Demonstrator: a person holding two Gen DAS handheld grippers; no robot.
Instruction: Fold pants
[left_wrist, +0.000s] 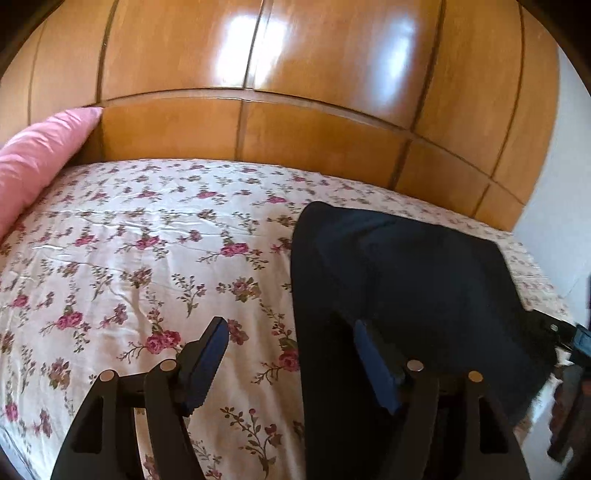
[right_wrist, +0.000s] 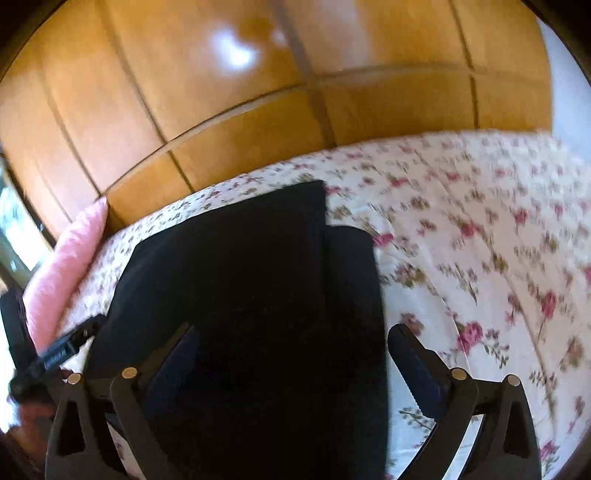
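Note:
Dark navy pants (left_wrist: 406, 288) lie folded in layers on the floral bedsheet (left_wrist: 147, 258). My left gripper (left_wrist: 291, 332) is open, with its left finger over the sheet and its right finger over the pants' left edge. In the right wrist view the pants (right_wrist: 251, 295) fill the middle, an upper layer stepped over a lower one. My right gripper (right_wrist: 291, 339) is open wide above the pants, its right finger over the sheet. Neither gripper holds cloth. The right gripper's body (left_wrist: 569, 350) shows at the left view's right edge, and the left gripper's body (right_wrist: 59, 354) shows at the right view's left edge.
A pink pillow (left_wrist: 37, 158) lies at the bed's head, also in the right wrist view (right_wrist: 62, 269). A glossy wooden wardrobe (left_wrist: 295, 74) stands close behind the bed. A white wall (left_wrist: 561, 184) is at the right. The sheet extends to the right of the pants (right_wrist: 480, 258).

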